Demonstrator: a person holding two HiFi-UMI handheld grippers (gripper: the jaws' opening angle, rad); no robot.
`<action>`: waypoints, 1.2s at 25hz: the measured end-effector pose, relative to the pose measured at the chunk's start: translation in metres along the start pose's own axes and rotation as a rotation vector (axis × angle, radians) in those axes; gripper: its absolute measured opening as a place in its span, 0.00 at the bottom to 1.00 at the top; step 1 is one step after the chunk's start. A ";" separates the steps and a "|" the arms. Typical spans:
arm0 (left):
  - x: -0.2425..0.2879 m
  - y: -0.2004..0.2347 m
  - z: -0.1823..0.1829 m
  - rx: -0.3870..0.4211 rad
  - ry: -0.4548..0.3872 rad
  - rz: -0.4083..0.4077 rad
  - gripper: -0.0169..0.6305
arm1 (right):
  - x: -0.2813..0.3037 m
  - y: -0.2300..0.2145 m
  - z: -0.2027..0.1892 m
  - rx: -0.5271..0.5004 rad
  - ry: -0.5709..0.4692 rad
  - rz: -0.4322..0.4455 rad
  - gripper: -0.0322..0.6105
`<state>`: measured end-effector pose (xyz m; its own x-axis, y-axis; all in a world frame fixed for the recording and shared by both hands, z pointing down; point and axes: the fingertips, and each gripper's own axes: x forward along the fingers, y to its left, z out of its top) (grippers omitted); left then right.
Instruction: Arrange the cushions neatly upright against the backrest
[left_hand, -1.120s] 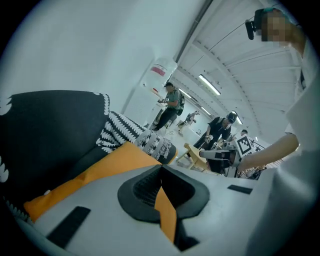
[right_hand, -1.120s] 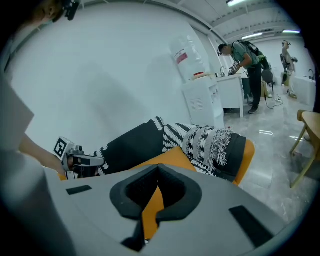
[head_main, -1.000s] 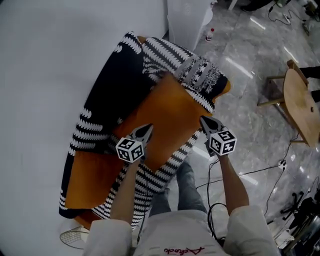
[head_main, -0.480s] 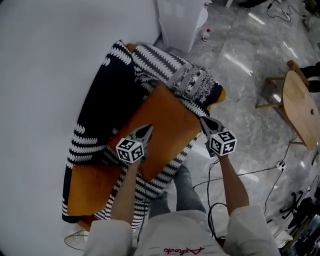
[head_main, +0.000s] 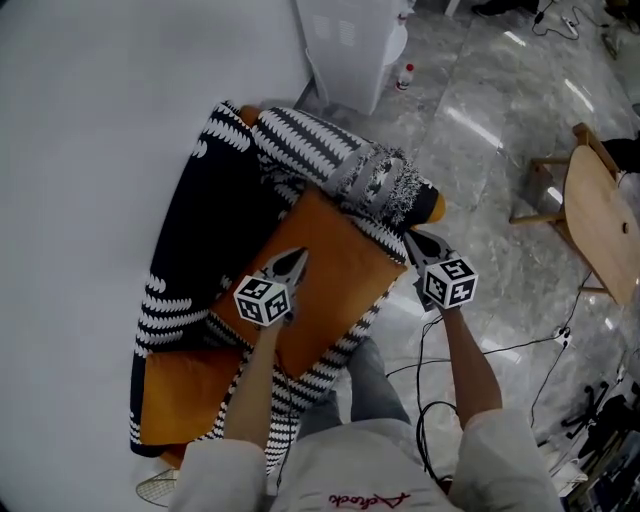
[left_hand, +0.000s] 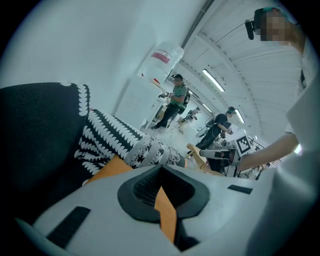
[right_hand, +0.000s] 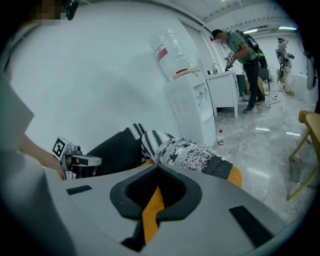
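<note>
In the head view an orange cushion (head_main: 330, 265) is held over the sofa's black and white patterned cover (head_main: 190, 230). My left gripper (head_main: 295, 258) is shut on the cushion's left part, and orange fabric (left_hand: 164, 207) shows pinched between its jaws. At the cushion's right edge my right gripper (head_main: 413, 238) is also shut on it, with an orange fold (right_hand: 151, 206) in its jaws. A second orange cushion (head_main: 185, 400) lies flat at the sofa's near end. A patterned cushion (head_main: 375, 175) lies by the far armrest.
A white water dispenser (head_main: 350, 40) stands past the sofa's far end, with a small bottle (head_main: 404, 75) on the marble floor beside it. There is a wooden chair (head_main: 595, 215) at the right and cables (head_main: 520, 345) on the floor. People (left_hand: 172, 102) stand far back.
Both grippers have carried the orange cushion along the sofa toward its far patterned end, and the whole view has shifted with them. Both grips are unchanged.
</note>
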<state>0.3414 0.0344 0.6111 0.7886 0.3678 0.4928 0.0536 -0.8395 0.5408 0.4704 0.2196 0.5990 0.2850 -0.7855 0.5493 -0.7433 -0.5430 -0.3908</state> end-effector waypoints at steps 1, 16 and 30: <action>0.003 0.001 0.002 0.000 0.000 0.000 0.07 | 0.002 -0.003 0.001 -0.001 0.002 -0.002 0.09; -0.093 0.063 -0.027 -0.142 -0.126 0.260 0.07 | 0.096 0.064 -0.012 -0.152 0.171 0.243 0.09; -0.244 0.109 -0.112 -0.420 -0.316 0.533 0.07 | 0.162 0.180 -0.039 -0.351 0.346 0.429 0.09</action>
<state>0.0865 -0.1022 0.6260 0.7841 -0.2320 0.5757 -0.5736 -0.6250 0.5294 0.3590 0.0058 0.6467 -0.2488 -0.7385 0.6267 -0.9177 -0.0272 -0.3964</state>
